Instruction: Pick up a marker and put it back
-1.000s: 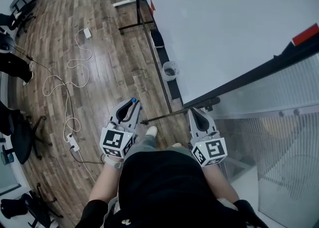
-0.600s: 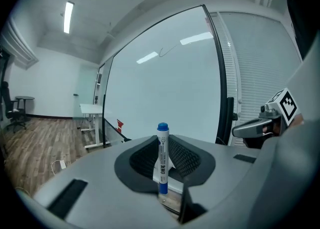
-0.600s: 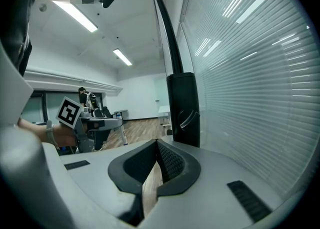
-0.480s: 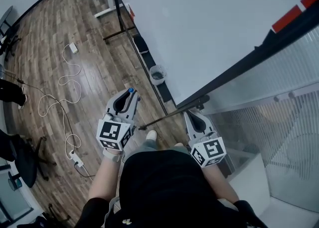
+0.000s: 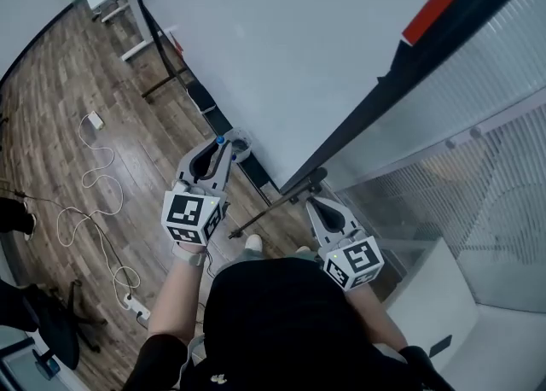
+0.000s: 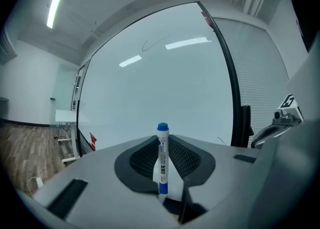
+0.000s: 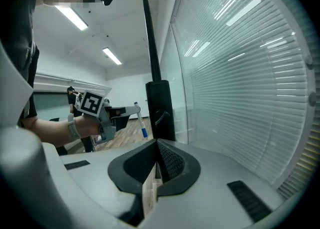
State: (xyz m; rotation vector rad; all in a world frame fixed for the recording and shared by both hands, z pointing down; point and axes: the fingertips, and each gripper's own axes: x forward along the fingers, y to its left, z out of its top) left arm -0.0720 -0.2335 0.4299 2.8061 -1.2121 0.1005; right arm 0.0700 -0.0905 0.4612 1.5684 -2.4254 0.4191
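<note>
Pinching the blue-capped marker (image 6: 162, 163) upright by its barrel, the left claw (image 6: 163, 145) aims it at 12 o'clock toward the whiteboard (image 6: 160, 83), the right claw (image 7: 156, 162) closed and empty at 3 o'clock; so narrow a hold could let it swivel or slip.

Whiteboard (image 5: 299, 56) just ahead of left gripper (image 5: 223, 143); open floor (image 5: 68, 65) leftward.

Bright, even indoor light; heavy fisheye warp at edges.
</note>
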